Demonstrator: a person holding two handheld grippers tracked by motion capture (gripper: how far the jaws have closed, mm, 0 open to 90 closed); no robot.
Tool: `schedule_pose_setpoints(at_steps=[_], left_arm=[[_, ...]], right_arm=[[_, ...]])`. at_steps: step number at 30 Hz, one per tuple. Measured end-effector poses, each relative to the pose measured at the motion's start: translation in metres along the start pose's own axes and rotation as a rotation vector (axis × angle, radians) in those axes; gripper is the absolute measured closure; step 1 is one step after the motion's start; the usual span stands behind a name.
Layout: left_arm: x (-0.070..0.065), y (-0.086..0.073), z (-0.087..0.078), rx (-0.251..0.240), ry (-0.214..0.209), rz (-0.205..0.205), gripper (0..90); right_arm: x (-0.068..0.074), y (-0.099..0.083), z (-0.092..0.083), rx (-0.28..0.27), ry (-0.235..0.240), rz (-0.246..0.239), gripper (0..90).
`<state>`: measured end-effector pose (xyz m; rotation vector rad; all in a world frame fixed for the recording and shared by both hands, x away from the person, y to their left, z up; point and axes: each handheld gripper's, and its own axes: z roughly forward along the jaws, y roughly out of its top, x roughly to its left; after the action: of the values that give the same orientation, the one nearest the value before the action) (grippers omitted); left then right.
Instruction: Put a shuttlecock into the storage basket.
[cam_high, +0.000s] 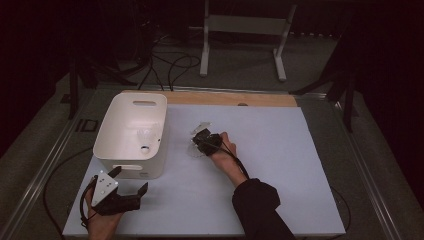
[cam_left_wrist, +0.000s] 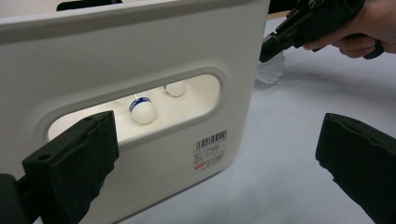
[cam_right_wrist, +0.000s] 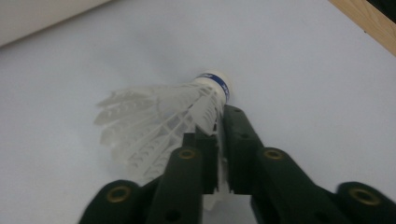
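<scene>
Nearest us, our left gripper (cam_high: 131, 181) hangs wide open just before the white bin (cam_high: 114, 131), holding nothing. Beyond, right of the bin, our right gripper (cam_right_wrist: 219, 122) is pinched onto a shuttlecock (cam_right_wrist: 159, 116) on the table (cam_high: 280, 165).

Beyond the far edge of the tabletop (cam_high: 280, 165) I see a white metal stand (cam_high: 243, 30) on the floor. Black cables (cam_high: 167, 65) loop across the floor beside it, just behind the tabletop's wooden strip (cam_high: 235, 99).
</scene>
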<state>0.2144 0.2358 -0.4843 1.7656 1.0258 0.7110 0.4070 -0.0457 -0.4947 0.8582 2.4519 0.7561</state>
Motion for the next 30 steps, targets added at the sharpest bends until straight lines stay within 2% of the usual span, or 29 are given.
schedule_pose_setpoints(at_steps=[4,14,17,25,30], left_arm=[[0.0,0.0,0.0,0.0,-0.001,0.0,0.0],[0.0,0.0,0.0,-0.001,-0.001,0.0,0.0],[-0.001,0.0,0.0,-0.001,0.0,0.0,0.0],[-0.001,0.0,0.0,0.0,0.0,0.001,0.0],[-0.001,0.0,0.0,0.001,0.0,0.001,0.0]], right_arm=[[-0.002,0.0,-0.003,-0.001,0.004,0.027,87.7],[-0.009,-0.004,-0.006,-0.009,0.052,0.106,87.9],[-0.01,-0.004,-0.007,-0.009,0.054,0.12,87.9],[-0.01,-0.002,-0.012,-0.013,0.056,0.118,87.8],[-0.011,-0.002,-0.014,-0.014,0.071,0.143,87.8]])
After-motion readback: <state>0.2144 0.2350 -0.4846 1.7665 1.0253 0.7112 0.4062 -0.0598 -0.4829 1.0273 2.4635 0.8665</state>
